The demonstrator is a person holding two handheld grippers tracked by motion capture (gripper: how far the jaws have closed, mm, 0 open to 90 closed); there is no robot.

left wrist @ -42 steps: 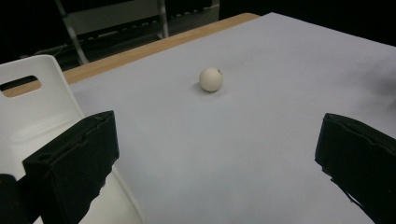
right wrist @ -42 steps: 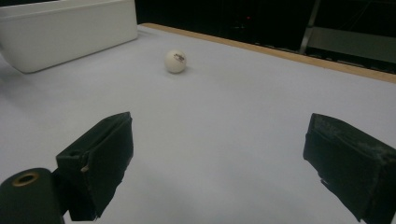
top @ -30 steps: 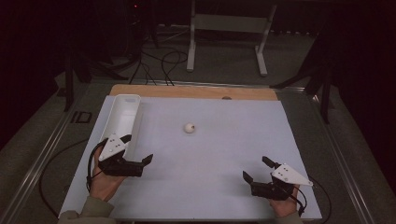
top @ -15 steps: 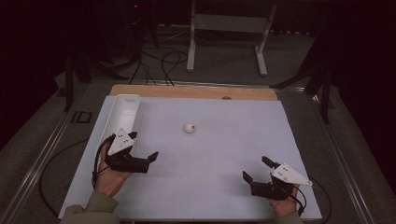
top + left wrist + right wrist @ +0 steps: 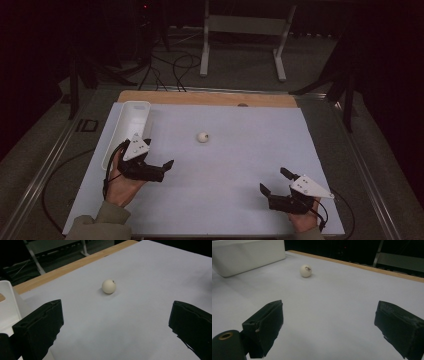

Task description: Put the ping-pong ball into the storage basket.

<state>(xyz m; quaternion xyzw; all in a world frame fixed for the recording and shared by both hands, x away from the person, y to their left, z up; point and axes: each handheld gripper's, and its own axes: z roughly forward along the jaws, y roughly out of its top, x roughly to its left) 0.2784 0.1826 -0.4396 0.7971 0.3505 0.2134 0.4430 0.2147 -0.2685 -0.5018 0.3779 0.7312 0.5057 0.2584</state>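
A small white ball (image 5: 202, 137) with a dark mark rests on the white mat, toward the back of its middle. My left gripper (image 5: 159, 153) is open and holds nothing, hovering left of and nearer than the ball, close to the tray's near end. Its own view has the ball (image 5: 109, 286) ahead, beyond the wide-apart jaws. My right gripper (image 5: 273, 179) is open with nothing in it and sits low at the mat's front right. In the right gripper view the ball (image 5: 306, 270) lies far ahead to the left.
A long white tray (image 5: 127, 125) lies along the mat's left edge; its wall shows as the tray (image 5: 7, 305) and the tray (image 5: 249, 252) in the gripper views. A wooden strip (image 5: 210, 98) borders the mat's far edge. Stands and cables sit on the dark floor beyond.
My left gripper has moved forward and slightly right, toward the ball. The right gripper and the ball have stayed still.
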